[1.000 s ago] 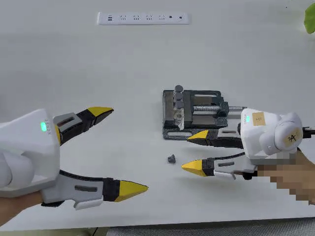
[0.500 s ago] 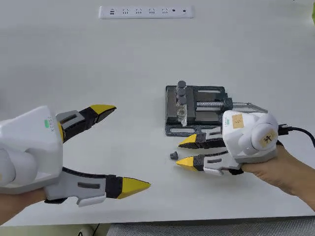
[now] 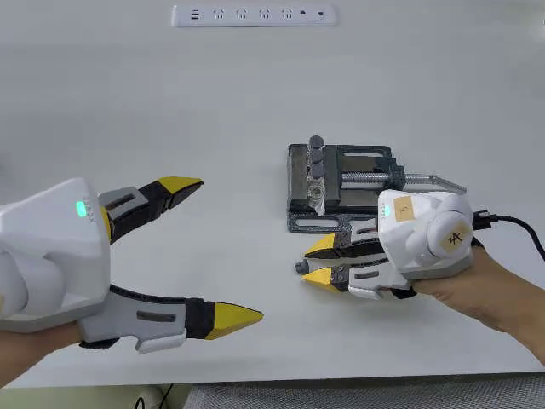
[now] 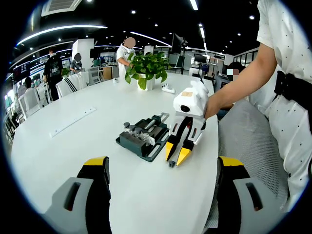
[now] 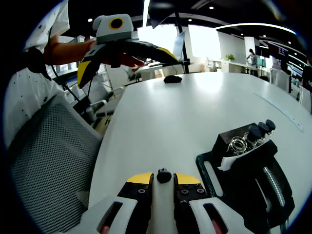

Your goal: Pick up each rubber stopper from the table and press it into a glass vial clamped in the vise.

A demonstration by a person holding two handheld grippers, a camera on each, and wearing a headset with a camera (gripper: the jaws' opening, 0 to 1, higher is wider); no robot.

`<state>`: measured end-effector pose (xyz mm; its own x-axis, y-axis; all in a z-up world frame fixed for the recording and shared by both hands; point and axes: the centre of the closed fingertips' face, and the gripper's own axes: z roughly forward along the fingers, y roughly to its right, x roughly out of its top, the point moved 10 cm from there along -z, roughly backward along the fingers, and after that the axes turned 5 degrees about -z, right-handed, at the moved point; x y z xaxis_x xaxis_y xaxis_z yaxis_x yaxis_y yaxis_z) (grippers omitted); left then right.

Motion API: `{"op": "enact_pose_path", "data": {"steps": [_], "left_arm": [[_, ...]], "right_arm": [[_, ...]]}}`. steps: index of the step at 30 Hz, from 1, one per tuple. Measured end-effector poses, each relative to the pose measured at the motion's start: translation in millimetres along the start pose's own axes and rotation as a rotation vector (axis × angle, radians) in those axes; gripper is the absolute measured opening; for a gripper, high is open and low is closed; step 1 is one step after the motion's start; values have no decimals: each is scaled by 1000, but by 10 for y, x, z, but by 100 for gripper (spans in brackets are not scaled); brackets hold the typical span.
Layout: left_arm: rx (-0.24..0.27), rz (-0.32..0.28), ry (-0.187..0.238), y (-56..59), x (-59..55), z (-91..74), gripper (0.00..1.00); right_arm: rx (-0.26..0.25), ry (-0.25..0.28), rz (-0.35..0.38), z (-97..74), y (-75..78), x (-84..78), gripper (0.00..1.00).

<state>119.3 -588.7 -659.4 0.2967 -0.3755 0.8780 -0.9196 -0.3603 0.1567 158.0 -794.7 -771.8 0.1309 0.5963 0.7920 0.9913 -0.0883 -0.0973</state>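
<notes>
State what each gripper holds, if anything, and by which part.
Left gripper: open, holding nothing. Right gripper: its tips bracket the sides of the rubber stopper, which sits on the table; whether they actually grip it cannot be told.

At 6 o'clock, the black, yellow-tipped right gripper (image 5: 164,178) has its jaws close on either side of a small dark rubber stopper (image 5: 164,174) lying on the white round table (image 5: 195,112); contact is unclear. At 4 o'clock, a dark metal vise (image 5: 248,165) holds a row of clear glass vials (image 5: 237,144), three capped dark. At 11 o'clock, a hand holds the white left gripper (image 5: 126,63), jaws spread wide.
</notes>
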Motion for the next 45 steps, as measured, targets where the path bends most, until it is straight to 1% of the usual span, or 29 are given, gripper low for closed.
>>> {"op": "enact_pose_path", "data": {"steps": [9, 21, 24, 27, 30, 31, 33, 34, 36, 38, 40, 41, 42, 44, 45], "left_arm": [[-2, 1, 2, -6, -1, 2, 90], [-6, 5, 6, -14, -11, 10, 90], [-8, 9, 6, -16, -8, 9, 88], [-9, 15, 11, -20, 3, 11, 86], [-10, 21, 19, -22, 31, 25, 82], [-11, 23, 22, -69, -2, 3, 81], [-14, 33, 32, -108, -19, -10, 79], [-16, 35, 36, -124, -13, -11, 78], [-19, 41, 40, -108, 48, 17, 73], [-28, 60, 60, -83, 107, 37, 69], [-37, 63, 69, -55, 181, 63, 65], [-45, 66, 76, -85, 176, 47, 62], [-49, 72, 84, -85, 194, 49, 58], [-63, 78, 99, -50, 267, 78, 54], [-68, 78, 103, -74, 262, 66, 51]], "right_arm": [[4, -16, -13, 4, 1, 0, 9], [-2, -18, -13, -3, 8, -20, 7], [-3, -11, -5, -15, 6, -6, 7], [-1, 1, -2, -64, -5, 40, 7], [-3, 17, 0, -149, -15, 113, 7], [-4, 32, 4, -196, -18, 152, 7], [-11, 48, 8, -271, -18, 211, 7], [-15, 63, 10, -336, -20, 260, 7], [-24, 104, 19, -452, -21, 363, 7], [-27, 130, 25, -548, -24, 444, 7], [-28, 156, 22, -663, -44, 555, 7], [-30, 166, 17, -722, -55, 613, 7], [-29, 173, 14, -764, -67, 657, 7], [-33, 190, 7, -855, -93, 759, 7], [-34, 208, 1, -893, -100, 804, 7]]}}
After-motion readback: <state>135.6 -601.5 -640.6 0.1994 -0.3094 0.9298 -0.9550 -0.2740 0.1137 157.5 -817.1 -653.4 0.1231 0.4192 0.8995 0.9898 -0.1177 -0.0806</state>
